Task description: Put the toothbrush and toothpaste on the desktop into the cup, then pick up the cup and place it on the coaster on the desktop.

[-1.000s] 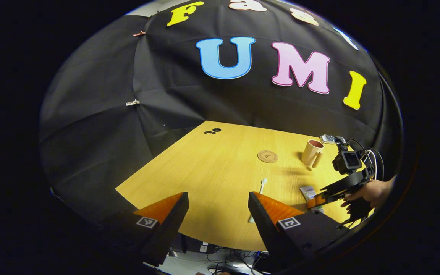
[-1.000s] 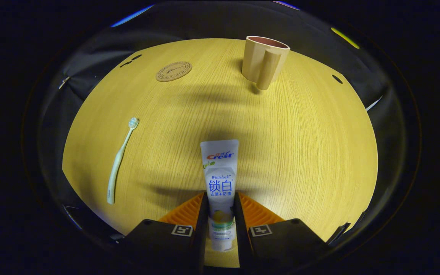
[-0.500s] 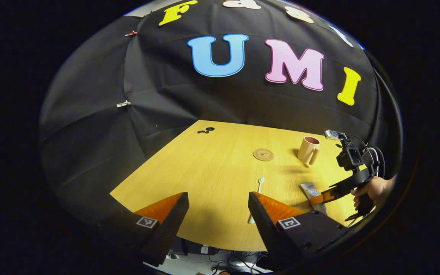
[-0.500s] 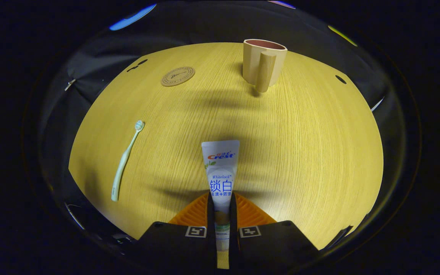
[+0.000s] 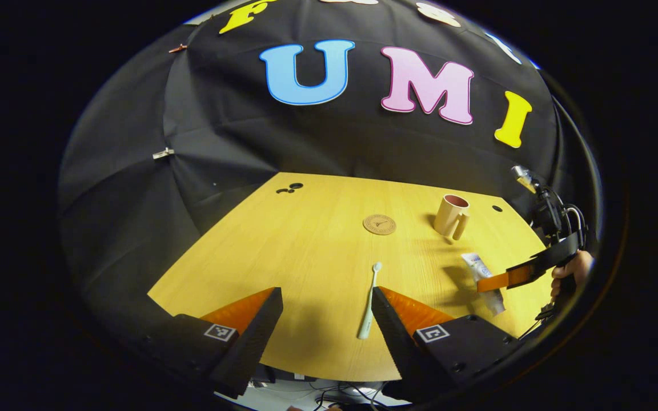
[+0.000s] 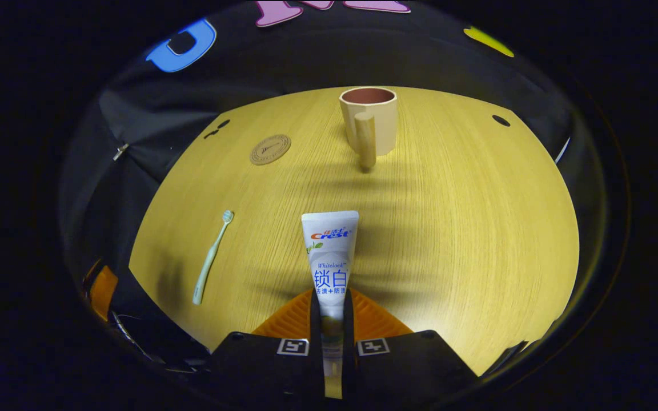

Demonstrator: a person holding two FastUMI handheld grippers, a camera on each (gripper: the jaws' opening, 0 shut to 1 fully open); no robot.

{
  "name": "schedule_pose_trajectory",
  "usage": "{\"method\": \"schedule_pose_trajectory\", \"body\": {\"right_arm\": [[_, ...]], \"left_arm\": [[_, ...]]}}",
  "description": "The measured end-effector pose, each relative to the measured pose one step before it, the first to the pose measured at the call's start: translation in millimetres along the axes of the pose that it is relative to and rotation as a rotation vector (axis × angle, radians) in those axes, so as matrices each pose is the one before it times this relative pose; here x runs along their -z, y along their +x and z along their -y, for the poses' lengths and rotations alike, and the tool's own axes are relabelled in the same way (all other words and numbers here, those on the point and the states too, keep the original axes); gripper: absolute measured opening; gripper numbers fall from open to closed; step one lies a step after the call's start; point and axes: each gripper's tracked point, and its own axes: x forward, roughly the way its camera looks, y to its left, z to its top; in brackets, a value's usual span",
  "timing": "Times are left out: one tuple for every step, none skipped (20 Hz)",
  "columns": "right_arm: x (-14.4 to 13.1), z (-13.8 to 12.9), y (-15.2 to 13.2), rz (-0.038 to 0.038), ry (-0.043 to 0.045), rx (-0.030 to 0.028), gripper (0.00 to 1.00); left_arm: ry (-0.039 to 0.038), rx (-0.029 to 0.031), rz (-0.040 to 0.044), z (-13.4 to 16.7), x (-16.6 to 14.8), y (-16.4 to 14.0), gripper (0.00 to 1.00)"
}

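My right gripper [image 6: 330, 299] is shut on the white toothpaste tube [image 6: 329, 251], which sticks out forward and is lifted off the wooden table [image 6: 466, 228]. The left gripper view shows that gripper [image 5: 492, 282] at the far right, held by a hand [image 5: 572, 268], with the toothpaste tube [image 5: 480, 271] tilted above the table. The beige cup [image 6: 370, 123] stands upright ahead, handle towards me; it also shows as the cup [image 5: 452, 214]. A pale toothbrush [image 5: 368, 301] lies flat between the fingers of my open left gripper [image 5: 326, 305], near the front edge, and appears as the toothbrush [image 6: 211, 257]. A round cork coaster [image 5: 379, 224] lies left of the cup.
The table [image 5: 306, 240] ends at a front edge just below my left fingers, with cables on the floor [image 5: 334, 394] beyond. Small dark holes [image 5: 289, 188] mark the far left corner and one hole [image 6: 500, 120] sits at the far right. Black cloth walls close in the back and sides.
The right gripper closed on the toothpaste tube and lifted it off the table, tilting up. The left gripper drifted so the toothbrush now lies between its fingers.
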Motion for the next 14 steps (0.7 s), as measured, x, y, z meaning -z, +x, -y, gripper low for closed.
{"method": "schedule_pose_trajectory", "body": {"right_arm": [[-4.45, 5.71, -8.24, 0.01972, -0.01575, 0.00138, 0.16], [-4.04, 4.65, -8.90, 0.01749, -0.01237, 0.00090, 0.16], [-2.43, 5.10, -7.57, 0.01375, -0.00092, -0.00137, 0.16], [-3.38, 5.37, -8.52, 0.01347, 0.00702, -0.00211, 0.16], [-3.60, 5.29, -7.57, 0.01481, 0.01023, -0.00150, 0.16], [-3.70, 5.13, -7.33, 0.01587, 0.01184, -0.00252, 0.16], [-2.90, 1.51, -4.61, 0.01457, 0.01699, -0.00142, 0.16], [-3.12, 3.64, -6.84, 0.01331, 0.01887, -0.00368, 0.16], [-3.07, 6.78, -10.67, 0.01310, 0.01699, -0.00324, 0.16], [-3.99, 5.18, -8.21, 0.01643, 0.01018, 0.00172, 0.16], [-3.31, 5.49, -6.02, 0.01253, 0.00519, 0.00520, 0.16], [-2.46, 3.57, -6.18, 0.01188, 0.00659, 0.00313, 0.16], [-1.13, 3.43, -4.90, 0.00949, 0.00877, 0.00106, 0.16], [0.26, 3.64, -4.53, -0.00162, 0.01502, -0.00050, 0.16]], "left_arm": [[0.00651, 0.02028, -0.01071, 5.39, 1.97, 7.62, 0.99], [0.01581, 0.01988, -0.01323, 5.54, 1.61, 8.71, 0.99], [0.02077, 0.02229, -0.02569, 5.93, 6.26, 10.86, 0.99], [0.01980, 0.01731, -0.02977, 6.19, 6.22, 9.88, 0.98], [0.01632, 0.01789, -0.02773, 5.71, 5.87, 11.25, 0.99], [0.01343, 0.01645, -0.02451, 5.28, 5.15, 10.56, 0.99], [0.00844, 0.01743, -0.02500, 5.76, 3.87, 11.74, 0.99], [0.00204, 0.01782, -0.02886, 4.54, 4.92, 10.13, 0.99], [0.00128, 0.01448, -0.03239, 4.18, 4.27, 8.80, 0.99], [0.00103, 0.00605, -0.02860, 0.31, 5.20, 8.77, 0.99], [0.00059, 0.00631, -0.02330, 1.08, 1.89, 9.87, 0.99], [-0.00098, 0.00281, -0.02503, 0.55, 2.39, 7.78, 0.99], [0.00595, -0.00536, -0.02513, -2.12, 1.41, 7.70, 0.98], [0.00993, -0.00990, -0.02671, -3.04, 1.79, 7.07, 0.98]]}}
